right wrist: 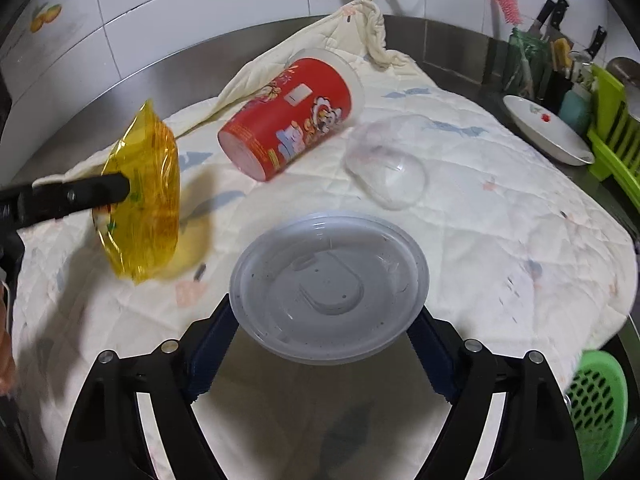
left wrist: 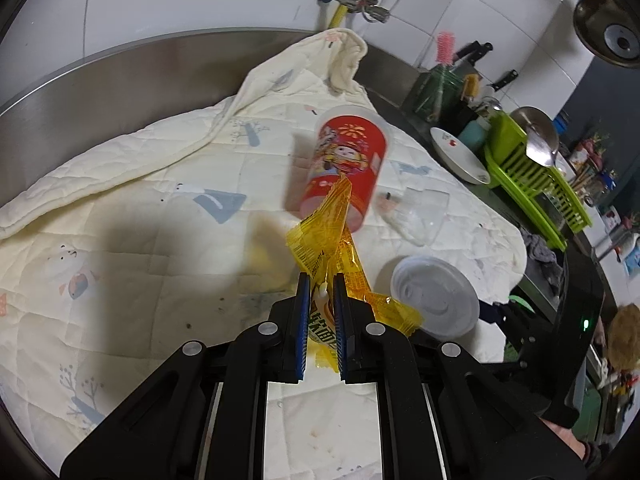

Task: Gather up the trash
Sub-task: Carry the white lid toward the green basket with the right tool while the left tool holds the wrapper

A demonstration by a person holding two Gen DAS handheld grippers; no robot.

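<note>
The left gripper (left wrist: 322,280) is pinching the yellow wrapper (left wrist: 326,236) between nearly closed jaws, gripping its lower end so the crinkled film is standing clear of the quilted cloth (left wrist: 132,208), probably for carrying off. The right gripper (right wrist: 324,320) is sitting wide open with its jaws flanking the grey plastic lid (right wrist: 330,284); contact with the rim cannot be confirmed, so this reads as a grasp being lined up. The red cup (right wrist: 292,120) is lying on its side further back, and the clear dome lid (right wrist: 386,162) is resting just beside it, both uncollected. No bin is showing in either view.
</note>
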